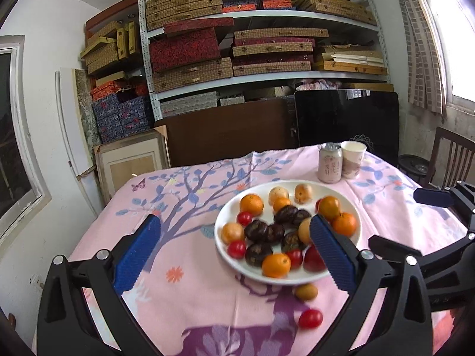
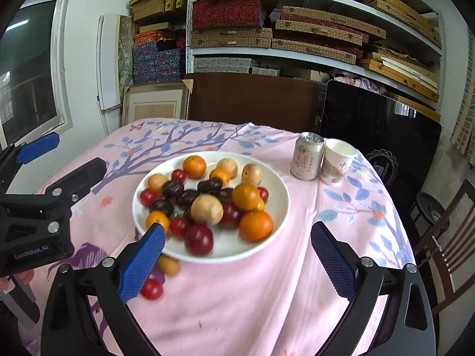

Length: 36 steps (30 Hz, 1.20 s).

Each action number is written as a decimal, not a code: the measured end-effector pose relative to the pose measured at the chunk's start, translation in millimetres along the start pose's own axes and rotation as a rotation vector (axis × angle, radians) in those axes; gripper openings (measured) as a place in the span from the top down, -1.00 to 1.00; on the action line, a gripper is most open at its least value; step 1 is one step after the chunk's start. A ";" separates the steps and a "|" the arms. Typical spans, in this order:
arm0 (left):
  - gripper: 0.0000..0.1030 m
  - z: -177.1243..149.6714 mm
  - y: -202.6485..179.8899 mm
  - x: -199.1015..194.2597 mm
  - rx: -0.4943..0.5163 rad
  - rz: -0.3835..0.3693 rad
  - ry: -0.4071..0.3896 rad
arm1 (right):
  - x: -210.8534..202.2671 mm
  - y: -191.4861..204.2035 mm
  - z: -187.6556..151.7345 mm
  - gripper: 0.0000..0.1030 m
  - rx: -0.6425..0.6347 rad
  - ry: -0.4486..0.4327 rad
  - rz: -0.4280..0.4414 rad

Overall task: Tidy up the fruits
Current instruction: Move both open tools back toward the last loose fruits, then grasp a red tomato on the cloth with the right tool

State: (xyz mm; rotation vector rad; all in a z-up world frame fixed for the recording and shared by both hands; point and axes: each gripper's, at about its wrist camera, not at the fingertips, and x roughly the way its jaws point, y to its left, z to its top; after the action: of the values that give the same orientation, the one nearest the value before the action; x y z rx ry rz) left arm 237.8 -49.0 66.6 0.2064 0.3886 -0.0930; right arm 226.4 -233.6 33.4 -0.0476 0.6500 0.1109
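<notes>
A white plate (image 1: 354, 238) (image 2: 276, 207) on the pink cloth holds several oranges, red tomatoes, dark fruits and tan fruits. Off the plate near its front rim lie a tan fruit (image 1: 306, 291) (image 2: 168, 264) and a red tomato (image 1: 310, 318) (image 2: 151, 289). My left gripper (image 1: 234, 246) is open above the cloth, its right finger over the plate's near side, nothing between the fingers. My right gripper (image 2: 237, 250) is open too, straddling the plate's front edge and empty. In the right wrist view the left gripper shows at the left side.
A pink drink can (image 1: 330, 163) (image 2: 307, 156) and a paper cup (image 1: 352, 159) (image 2: 338, 161) stand beyond the plate. A wooden chair (image 2: 445, 255) is at the right. Shelves of boxes (image 1: 261, 29) and a dark screen (image 1: 347, 118) stand behind the table.
</notes>
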 end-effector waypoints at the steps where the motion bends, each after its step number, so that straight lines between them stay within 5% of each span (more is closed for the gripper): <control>1: -0.91 -7.0 2.2 -4.9 0.001 0.014 0.002 | -1.5 1.3 -5.7 -0.93 0.003 0.015 0.003; 7: -0.91 -59.1 32.1 -8.1 -0.037 0.074 -0.005 | 12.6 16.8 -49.3 -0.93 0.010 0.107 -0.003; 15: -0.91 -94.2 64.2 33.6 -0.191 0.062 0.223 | 50.0 46.7 -71.6 -0.93 -0.039 0.224 0.034; 19: -0.91 -92.5 64.5 28.8 -0.194 0.070 0.186 | 53.2 69.3 -64.0 -0.93 -0.093 0.192 0.039; 26: -0.91 -89.8 53.2 26.7 -0.132 0.105 0.181 | 75.0 79.3 -59.3 -0.91 -0.036 0.266 0.091; 28: -0.91 -88.8 50.3 26.5 -0.117 0.108 0.180 | 78.4 80.3 -60.3 -0.23 -0.031 0.284 0.110; 29: -0.91 -88.9 49.3 26.7 -0.111 0.107 0.181 | 75.1 79.9 -60.0 -0.10 -0.028 0.268 0.113; 30: -0.91 -88.8 48.5 27.4 -0.106 0.107 0.184 | 71.8 80.7 -60.3 0.46 -0.034 0.257 0.162; 36: -0.91 -89.3 50.0 30.2 -0.116 0.118 0.201 | 59.7 79.2 -62.7 0.44 -0.073 0.247 0.166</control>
State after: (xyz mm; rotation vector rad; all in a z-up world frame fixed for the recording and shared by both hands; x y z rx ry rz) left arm 239.3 17.6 -16.8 0.1243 0.5795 0.0670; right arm 226.6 -154.6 -53.4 -0.0783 0.8964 0.2924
